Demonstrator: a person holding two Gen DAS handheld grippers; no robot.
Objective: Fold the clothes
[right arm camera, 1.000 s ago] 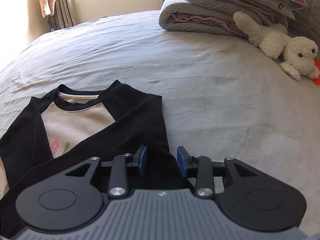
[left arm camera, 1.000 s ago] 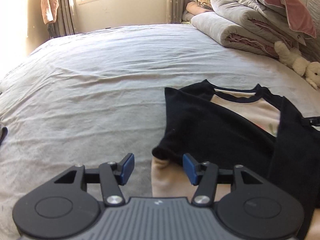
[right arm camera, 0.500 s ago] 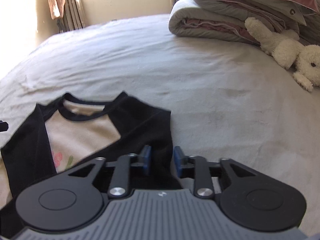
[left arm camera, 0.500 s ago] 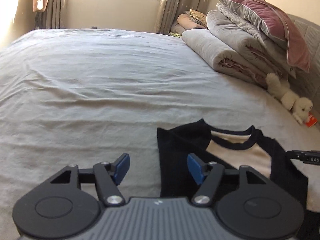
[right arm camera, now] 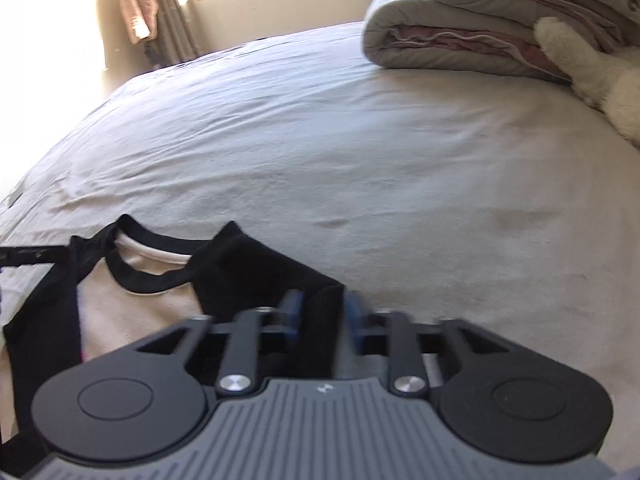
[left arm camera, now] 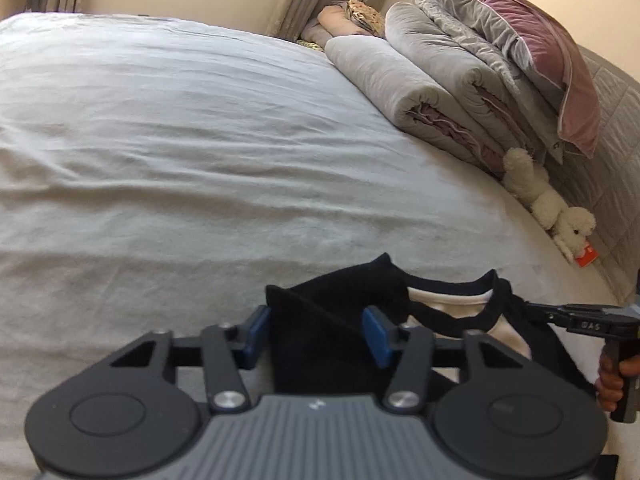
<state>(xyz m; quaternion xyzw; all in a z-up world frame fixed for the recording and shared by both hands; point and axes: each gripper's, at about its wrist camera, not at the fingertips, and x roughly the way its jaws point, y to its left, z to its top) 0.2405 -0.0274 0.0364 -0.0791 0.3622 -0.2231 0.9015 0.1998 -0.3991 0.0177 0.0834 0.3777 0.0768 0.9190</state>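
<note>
A black and cream raglan shirt (left arm camera: 452,308) lies on the grey bed sheet (left arm camera: 180,160), sleeves folded over the cream front. My left gripper (left arm camera: 316,334) is open, its blue pads on either side of the shirt's black left shoulder edge. My right gripper (right arm camera: 320,318) has its pads close around the black right shoulder fold (right arm camera: 260,268), with a narrow gap still showing. The shirt (right arm camera: 132,300) shows in the right wrist view with its collar toward the bed's far side. The right gripper's tip (left arm camera: 576,322) shows at the shirt's far edge in the left wrist view.
Rolled grey quilts (left arm camera: 432,88) and a pink pillow (left arm camera: 532,40) are stacked at the bed's right side. A white plush dog (left arm camera: 552,208) lies beside them. Curtains and a window stand behind the bed; a pink towel (right arm camera: 138,12) hangs by them.
Both grippers have moved forward to the shirt's shoulder corners. The left pads now straddle the black shoulder edge. The right pads have narrowed around the opposite fold.
</note>
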